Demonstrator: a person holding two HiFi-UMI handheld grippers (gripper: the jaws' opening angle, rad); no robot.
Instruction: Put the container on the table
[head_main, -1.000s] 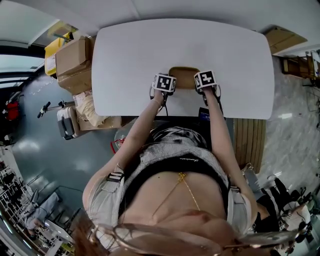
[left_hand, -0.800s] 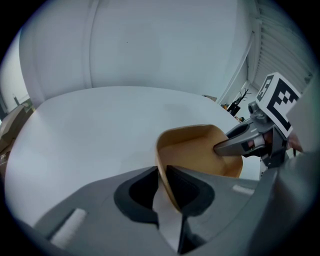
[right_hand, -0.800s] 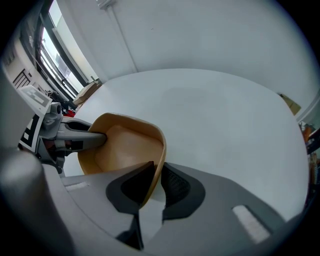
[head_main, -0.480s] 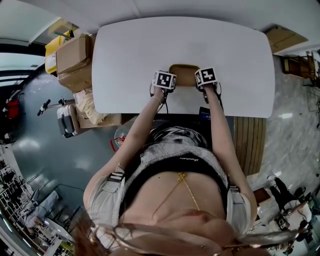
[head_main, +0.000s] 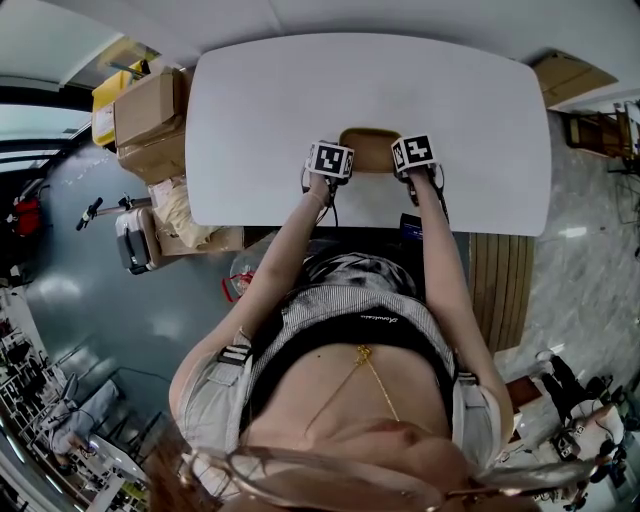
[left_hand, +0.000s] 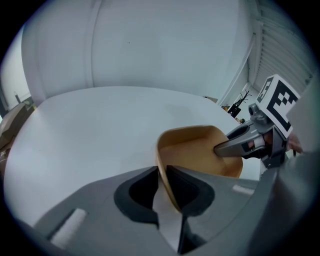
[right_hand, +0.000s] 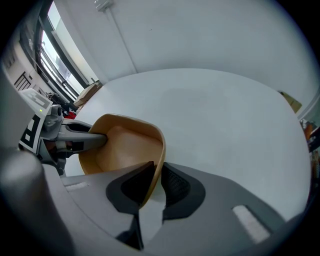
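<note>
A tan, shallow container (head_main: 369, 150) sits over the near middle of the white table (head_main: 260, 110), held from both sides. My left gripper (left_hand: 163, 175) is shut on the container's (left_hand: 197, 150) left rim, the thin wall pinched between its jaws. On the opposite rim my right gripper (right_hand: 157, 177) is shut the same way on the container (right_hand: 127, 147). In the head view the left gripper (head_main: 330, 162) and right gripper (head_main: 414, 154) flank it. Whether the container's base touches the tabletop cannot be told.
Cardboard boxes (head_main: 148, 125) and a yellow bin (head_main: 106, 100) stand on the floor left of the table. A wooden pallet (head_main: 497, 285) lies at the right near corner. Wide bare tabletop (right_hand: 225, 120) stretches beyond the container.
Both grippers and the container have shifted very slightly away from the table's near edge; grips are unchanged.
</note>
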